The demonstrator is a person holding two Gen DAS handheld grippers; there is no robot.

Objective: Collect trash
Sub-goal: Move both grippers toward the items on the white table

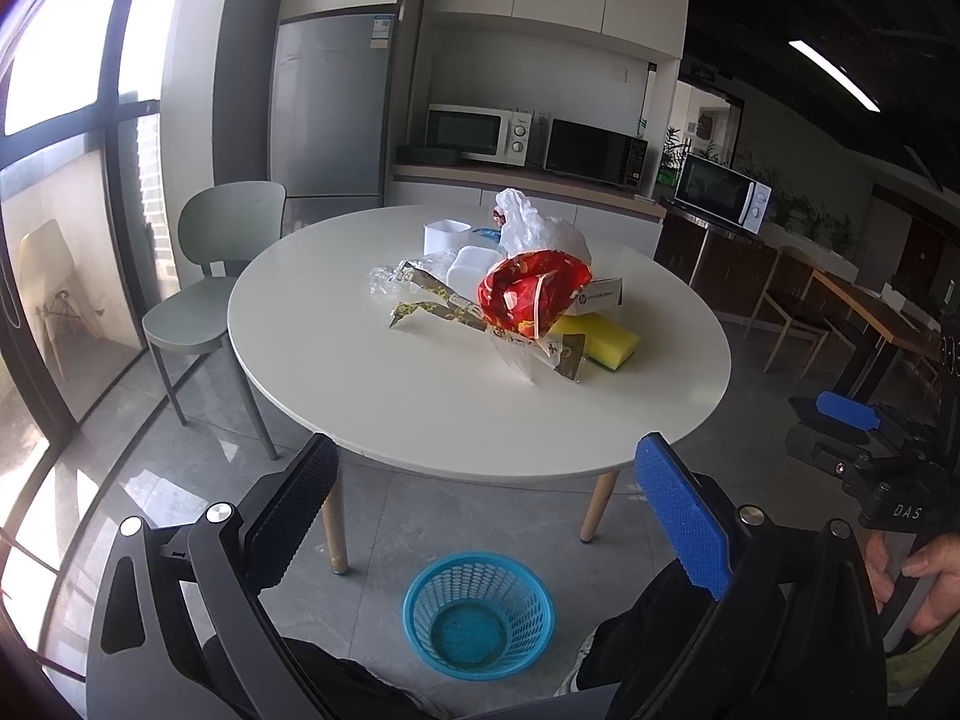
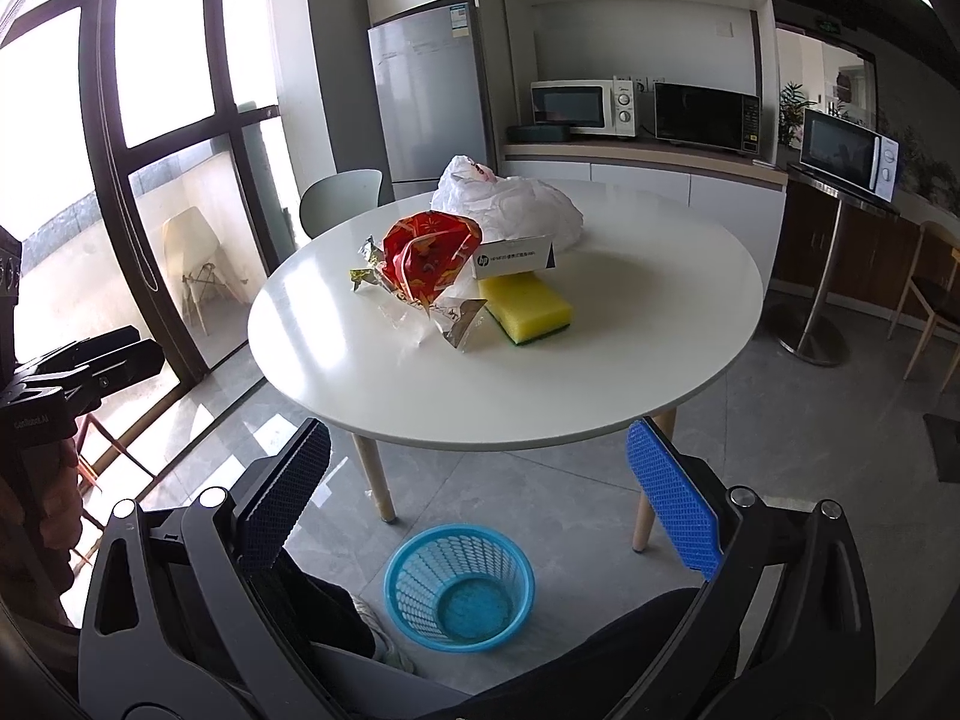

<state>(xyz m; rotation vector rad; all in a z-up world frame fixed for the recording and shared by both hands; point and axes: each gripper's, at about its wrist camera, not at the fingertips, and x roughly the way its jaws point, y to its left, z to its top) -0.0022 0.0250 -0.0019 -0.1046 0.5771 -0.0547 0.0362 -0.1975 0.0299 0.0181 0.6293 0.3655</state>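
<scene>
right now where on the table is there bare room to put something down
The near part of the white round table, between its front rim and the yellow sponge, is bare, as is its right side. The middle is crowded: red bag, foil wrappers, white plastic bag, HP box.

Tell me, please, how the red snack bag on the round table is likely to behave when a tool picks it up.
The red snack bag looks crumpled and thin, so it will probably flex and crush, not stay stiff. It seems empty and puffed, so likely very light. Its glossy film may slip, and it overlaps the clear wrappers, which might drag along.
</scene>
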